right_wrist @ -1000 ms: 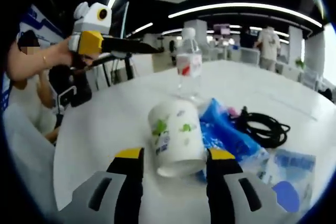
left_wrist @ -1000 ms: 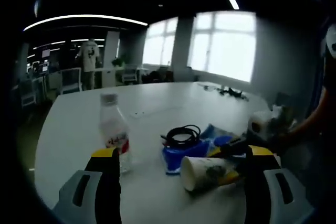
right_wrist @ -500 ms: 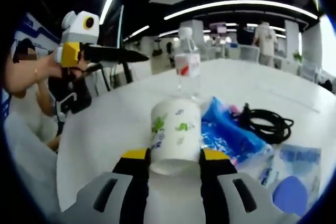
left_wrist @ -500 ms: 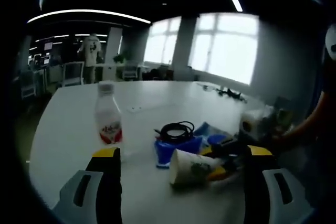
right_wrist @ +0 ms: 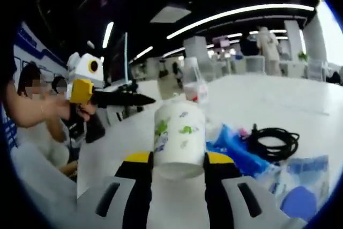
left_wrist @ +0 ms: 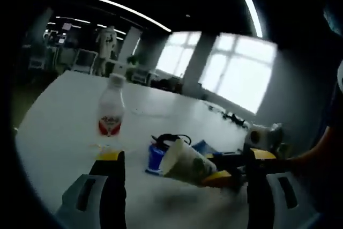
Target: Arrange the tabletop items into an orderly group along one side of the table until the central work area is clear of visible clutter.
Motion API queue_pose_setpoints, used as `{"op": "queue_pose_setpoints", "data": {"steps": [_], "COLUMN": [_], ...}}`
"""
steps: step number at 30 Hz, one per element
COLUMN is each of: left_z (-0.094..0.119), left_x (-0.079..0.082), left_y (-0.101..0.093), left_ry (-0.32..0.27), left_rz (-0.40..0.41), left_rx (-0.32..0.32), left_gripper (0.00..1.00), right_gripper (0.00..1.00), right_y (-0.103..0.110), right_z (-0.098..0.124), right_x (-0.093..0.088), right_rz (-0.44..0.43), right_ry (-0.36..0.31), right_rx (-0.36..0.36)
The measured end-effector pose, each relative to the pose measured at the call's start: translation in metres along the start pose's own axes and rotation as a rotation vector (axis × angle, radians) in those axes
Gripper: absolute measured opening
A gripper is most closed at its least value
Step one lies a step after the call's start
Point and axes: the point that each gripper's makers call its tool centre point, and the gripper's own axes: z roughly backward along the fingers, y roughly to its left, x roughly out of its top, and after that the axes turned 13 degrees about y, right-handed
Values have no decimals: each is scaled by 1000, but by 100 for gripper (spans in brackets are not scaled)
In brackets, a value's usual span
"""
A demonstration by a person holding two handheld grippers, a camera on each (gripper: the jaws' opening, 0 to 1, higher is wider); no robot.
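Holding a Paper Cup Over the Counter

Gripping the paper cup [right_wrist: 179, 139], the right gripper [right_wrist: 179, 160] has its two yellow-tipped jaws pressed against the cup's sides. The cup is white with little green pictures on it. In the left gripper view the same cup [left_wrist: 184, 161] is tipped on its side with its open end showing, and the right gripper [left_wrist: 228, 171] holds it from the right, above the counter [left_wrist: 59, 127].

The left gripper [left_wrist: 181, 160] has its jaws wide apart with nothing between them. In the right gripper view it [right_wrist: 144, 100] points out over the counter [right_wrist: 300, 97], held by a person's hand [right_wrist: 53, 106], well apart from the cup.

A clear water bottle [left_wrist: 110, 115] with a red label and a white cap stands upright on the counter. In the right gripper view the bottle [right_wrist: 194, 82] stands just behind the cup.

A black cable [right_wrist: 275, 137] lies coiled on the counter. Beside it is a crumpled blue packet [right_wrist: 239, 150], and near that a flat clear bag with a blue patch [right_wrist: 300, 183]. In the left gripper view the blue packet [left_wrist: 155, 160] lies just behind the cup, with the cable [left_wrist: 167, 138] on top of it.

A roll of white paper [left_wrist: 259, 134] sits farther back on the counter. A person in a white top [left_wrist: 107, 40] stands far off in the room.
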Motion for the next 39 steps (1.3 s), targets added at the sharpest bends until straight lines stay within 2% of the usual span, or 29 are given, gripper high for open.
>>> {"op": "queue_pose_setpoints", "data": {"steps": [2, 4, 10, 14, 23, 34, 39], "left_z": [2, 3, -3, -7, -12, -12, -12], "left_x": [8, 13, 7, 0, -3, 0, 0], "left_y": [-6, -9, -15, -18, -36, -39, -45], "left_ry": [-60, -100, -81, -81, -60, -84, -69], "left_rz": [58, 93, 154, 232, 284, 321, 327], "left_rx": [-49, -75, -95, -118, -194, -211, -243], "left_gripper": [85, 86, 80, 73, 58, 48, 40], "right_gripper": [34, 34, 34, 34, 34, 34, 34], "right_y": [3, 7, 18, 24, 35, 41, 42], "right_z": [5, 10, 25, 33, 37, 38, 38], "right_x": [10, 18, 41, 47, 47, 47, 45], "right_rz": [-9, 4, -35, -39, -20, 5, 32], "right_ry": [-35, -64, -157, -183, -185, -190, -180], "right_rx": [4, 8, 54, 72, 99, 99, 86]}}
